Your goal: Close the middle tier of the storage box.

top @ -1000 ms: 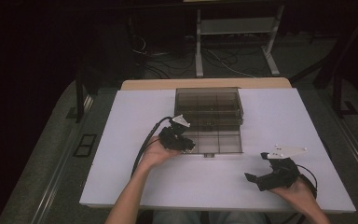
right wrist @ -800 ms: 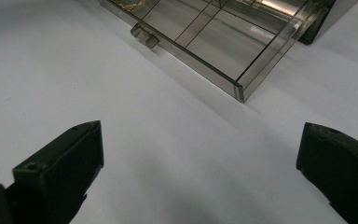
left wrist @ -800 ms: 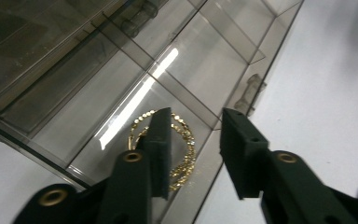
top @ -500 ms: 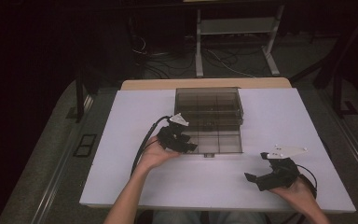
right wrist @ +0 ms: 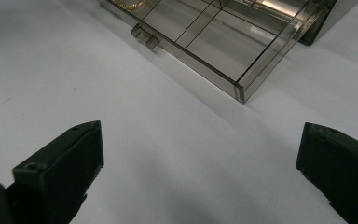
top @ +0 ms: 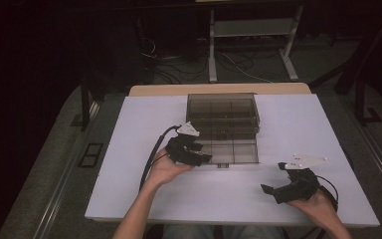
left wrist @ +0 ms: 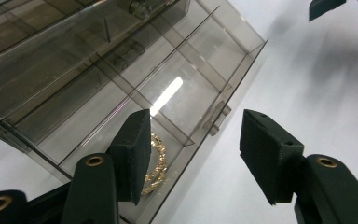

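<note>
We see a gold chain bracelet point(left wrist: 156, 163) lying loosely coiled and flat on the floor of a front corner compartment of the smoky clear divided drawer point(left wrist: 186, 88) (pulled out from its box). It rests beside the drawer's front wall, partly hidden behind a black jaw.
</note>
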`<control>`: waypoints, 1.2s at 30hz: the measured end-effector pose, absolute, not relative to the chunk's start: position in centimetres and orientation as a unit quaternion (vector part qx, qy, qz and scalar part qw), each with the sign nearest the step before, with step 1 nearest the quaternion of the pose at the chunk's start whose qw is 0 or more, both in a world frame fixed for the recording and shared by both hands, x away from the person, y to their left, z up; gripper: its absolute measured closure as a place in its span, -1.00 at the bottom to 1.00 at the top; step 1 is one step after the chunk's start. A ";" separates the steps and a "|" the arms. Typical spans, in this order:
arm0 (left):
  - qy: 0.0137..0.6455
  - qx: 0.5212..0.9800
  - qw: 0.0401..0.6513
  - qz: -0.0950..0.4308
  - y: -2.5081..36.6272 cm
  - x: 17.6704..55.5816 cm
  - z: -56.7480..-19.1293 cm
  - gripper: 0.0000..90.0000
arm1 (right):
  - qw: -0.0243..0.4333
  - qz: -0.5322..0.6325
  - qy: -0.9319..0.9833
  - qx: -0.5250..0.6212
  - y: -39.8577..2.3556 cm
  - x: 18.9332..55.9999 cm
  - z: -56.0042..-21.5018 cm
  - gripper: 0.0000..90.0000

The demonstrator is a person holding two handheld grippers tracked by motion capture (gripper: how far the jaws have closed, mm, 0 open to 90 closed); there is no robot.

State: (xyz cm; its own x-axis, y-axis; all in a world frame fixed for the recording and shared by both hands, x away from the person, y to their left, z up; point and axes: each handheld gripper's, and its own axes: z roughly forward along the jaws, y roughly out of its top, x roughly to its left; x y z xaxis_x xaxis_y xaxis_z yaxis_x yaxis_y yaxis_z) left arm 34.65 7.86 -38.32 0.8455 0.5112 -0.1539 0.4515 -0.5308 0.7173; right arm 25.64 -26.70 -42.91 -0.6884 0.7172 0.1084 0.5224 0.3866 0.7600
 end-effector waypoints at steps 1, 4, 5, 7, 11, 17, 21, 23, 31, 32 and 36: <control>0.275 0.873 0.400 0.039 7.9 34.5 -38.2 -0.07 | 0.119 0.406 0.824 0.376 -26.7 25.6 -42.9 -1.00; 0.276 0.870 0.406 0.041 7.8 34.2 -38.0 -0.12 | 0.121 0.407 0.824 0.375 -26.7 25.7 -42.9 -1.00; 0.275 0.870 0.407 0.042 7.8 34.1 -38.0 -0.14 | 0.121 0.407 0.824 0.374 -26.7 25.7 -42.9 -1.00; 0.273 0.870 0.409 0.043 7.7 33.8 -37.9 -0.18 | 0.122 0.407 0.824 0.374 -26.7 25.7 -42.9 -1.00; 0.271 0.866 0.417 0.047 7.6 33.3 -37.7 -0.24 | 0.122 0.408 0.824 0.374 -26.7 25.6 -42.9 -1.00; 0.258 0.867 0.424 0.049 7.0 32.4 -37.5 -0.25 | 0.122 0.408 0.825 0.373 -26.7 25.7 -42.9 -1.00; 0.251 0.867 0.428 0.047 6.4 31.9 -37.6 -0.25 | 0.122 0.407 0.825 0.373 -26.6 25.6 -42.9 -1.00; 0.243 0.870 0.427 0.046 6.1 31.7 -37.6 -0.25 | 0.122 0.407 0.825 0.373 -26.6 25.6 -42.9 -1.00; 0.226 0.880 0.415 0.041 5.0 31.0 -38.4 -0.24 | 0.122 0.407 0.824 0.375 -26.6 25.6 -42.9 -1.00; 0.225 0.881 0.415 0.040 4.9 31.0 -38.5 -0.24 | 0.122 0.407 0.824 0.374 -26.6 25.6 -42.9 -1.00; 0.222 0.883 0.411 0.037 4.8 30.8 -38.8 -0.21 | 0.122 0.406 0.825 0.373 -26.6 25.6 -42.9 -1.00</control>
State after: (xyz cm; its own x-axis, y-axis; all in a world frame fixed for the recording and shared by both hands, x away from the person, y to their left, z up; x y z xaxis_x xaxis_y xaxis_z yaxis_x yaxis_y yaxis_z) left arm 30.84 4.77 -38.84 0.8987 0.4224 -0.1177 0.3620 -0.5632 0.7428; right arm 25.64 -26.65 -42.92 -0.6916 0.7152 0.1012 0.5168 0.3920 0.7611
